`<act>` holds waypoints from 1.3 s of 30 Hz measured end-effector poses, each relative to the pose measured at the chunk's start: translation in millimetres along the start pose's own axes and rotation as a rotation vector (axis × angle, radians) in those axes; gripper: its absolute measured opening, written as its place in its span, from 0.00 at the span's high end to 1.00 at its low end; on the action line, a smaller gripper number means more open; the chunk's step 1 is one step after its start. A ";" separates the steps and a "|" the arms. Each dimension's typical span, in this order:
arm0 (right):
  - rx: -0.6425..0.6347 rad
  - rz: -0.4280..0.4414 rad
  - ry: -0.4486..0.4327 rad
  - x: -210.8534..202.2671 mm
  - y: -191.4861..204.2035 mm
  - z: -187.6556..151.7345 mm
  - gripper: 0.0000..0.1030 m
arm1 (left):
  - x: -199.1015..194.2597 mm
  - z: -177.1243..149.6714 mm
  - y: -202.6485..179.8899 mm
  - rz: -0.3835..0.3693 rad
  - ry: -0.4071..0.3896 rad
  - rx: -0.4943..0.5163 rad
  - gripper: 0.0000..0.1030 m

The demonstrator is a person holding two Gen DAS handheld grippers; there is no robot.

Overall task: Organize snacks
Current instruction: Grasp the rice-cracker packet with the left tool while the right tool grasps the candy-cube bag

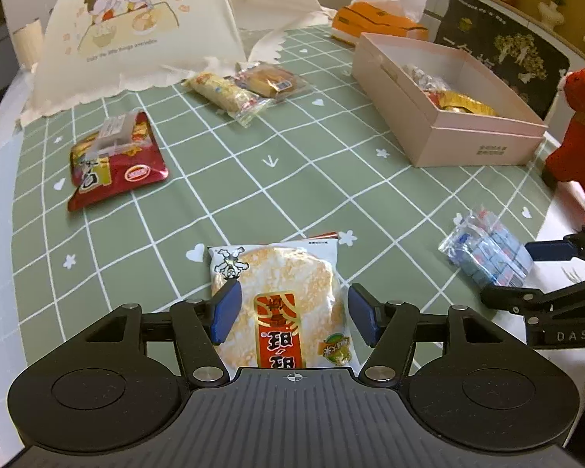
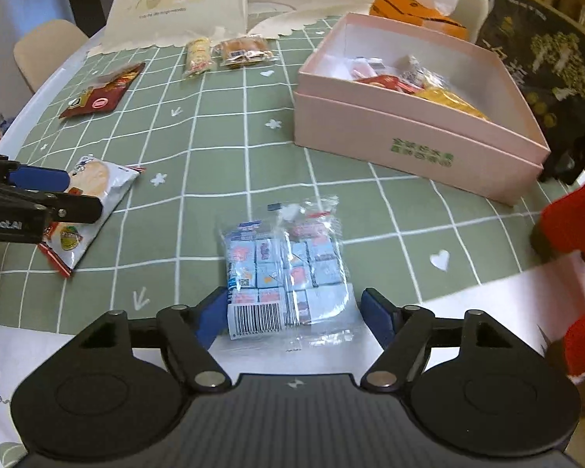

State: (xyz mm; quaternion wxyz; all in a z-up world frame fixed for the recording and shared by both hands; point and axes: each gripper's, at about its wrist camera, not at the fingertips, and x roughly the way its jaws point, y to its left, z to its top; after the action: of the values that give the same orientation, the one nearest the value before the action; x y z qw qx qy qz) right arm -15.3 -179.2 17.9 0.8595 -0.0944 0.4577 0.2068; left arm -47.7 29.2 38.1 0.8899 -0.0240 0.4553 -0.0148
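In the left wrist view, the left gripper (image 1: 292,308) points down at a green tablecloth with a white grid (image 1: 284,179). A round rice cracker in a clear-and-white wrapper with a red label (image 1: 282,304) lies flat between its blue pads; the left pad overlaps the wrapper's edge, while the right pad stands just clear of it, so the jaws are wide and not clamped. Ahead and to the left lies a red foil snack packet (image 1: 113,163). Farther ahead sit a long yellow wrapped roll (image 1: 224,93) and, touching it, a clear-wrapped brown cake (image 1: 271,80). Ahead to the right stands an open pale pink cardboard box (image 1: 440,128) with snacks inside. To the right, a clear bag of small blue-and-white cubes (image 1: 487,249) lies by the right gripper (image 1: 542,273).

In the right wrist view, the right gripper (image 2: 294,316) straddles that bag of cubes (image 2: 288,265). Its near end, with the barcode, lies between the blue pads; the left pad is at the bag's edge, the right pad apart from it, so nothing is pinched. The pink box (image 2: 409,148) stands ahead to the right. The left gripper (image 2: 39,195) is over the rice cracker (image 2: 89,199) at the left.
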 end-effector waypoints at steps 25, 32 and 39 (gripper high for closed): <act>0.066 -0.041 -0.023 10.6 -0.3 -0.9 0.00 | 16.9 8.3 -1.5 0.111 0.031 0.064 0.16; 0.071 -0.044 -0.032 9.9 0.8 -2.5 0.00 | 8.7 -5.0 20.8 -0.054 0.028 -0.074 0.18; 0.058 -0.035 -0.024 11.5 0.9 1.7 0.00 | 4.4 -11.2 15.8 -0.046 0.005 -0.065 0.22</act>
State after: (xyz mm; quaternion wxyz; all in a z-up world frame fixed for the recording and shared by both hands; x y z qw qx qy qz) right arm -8.8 -174.7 9.4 0.8707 -0.0750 0.4515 0.1798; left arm -54.2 44.4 27.1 0.8870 -0.0633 0.4570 -0.0203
